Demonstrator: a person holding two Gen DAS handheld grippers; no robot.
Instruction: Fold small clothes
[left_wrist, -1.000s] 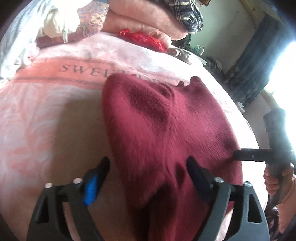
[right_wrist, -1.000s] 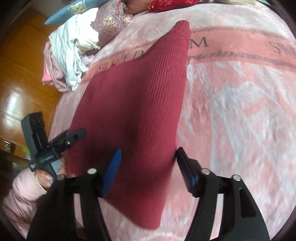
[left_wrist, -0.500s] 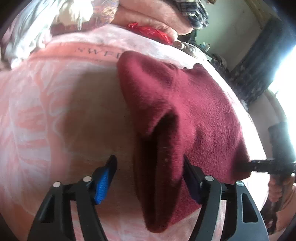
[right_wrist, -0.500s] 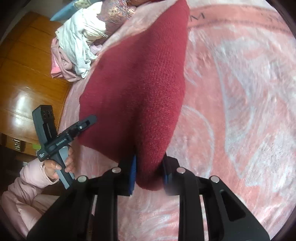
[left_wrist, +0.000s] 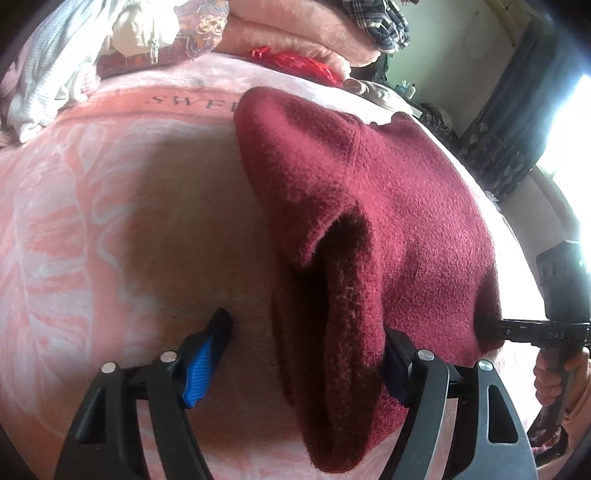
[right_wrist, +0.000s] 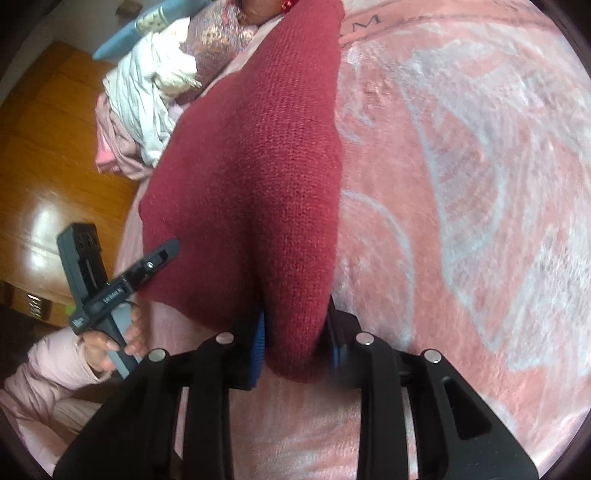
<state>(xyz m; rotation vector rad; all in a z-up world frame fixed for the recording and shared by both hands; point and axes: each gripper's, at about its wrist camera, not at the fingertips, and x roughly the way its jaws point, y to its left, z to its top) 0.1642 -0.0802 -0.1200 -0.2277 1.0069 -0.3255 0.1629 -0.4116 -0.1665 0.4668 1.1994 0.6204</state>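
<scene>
A dark red knit garment (left_wrist: 391, 206) lies on the pink blanket (left_wrist: 110, 221) of a bed; it also shows in the right wrist view (right_wrist: 258, 166). My right gripper (right_wrist: 295, 343) is shut on the garment's near edge, which bunches between its jaws and lifts off the blanket. My left gripper (left_wrist: 306, 354) is open, its jaws wide apart around a raised fold of the garment's other near corner. The right gripper also shows in the left wrist view (left_wrist: 498, 330), and the left gripper in the right wrist view (right_wrist: 162, 254).
A heap of clothes (left_wrist: 74, 62) and folded pink blankets (left_wrist: 295, 26) lie at the bed's far end. A red cloth (left_wrist: 295, 62) lies beside them. A wooden floor (right_wrist: 44, 184) is beyond the bed's edge. A white and pink clothes pile (right_wrist: 140, 99) sits there too.
My right gripper closed on the garment's edge and raised it. The left gripper stayed open while the garment's corner folded up between its jaws.
</scene>
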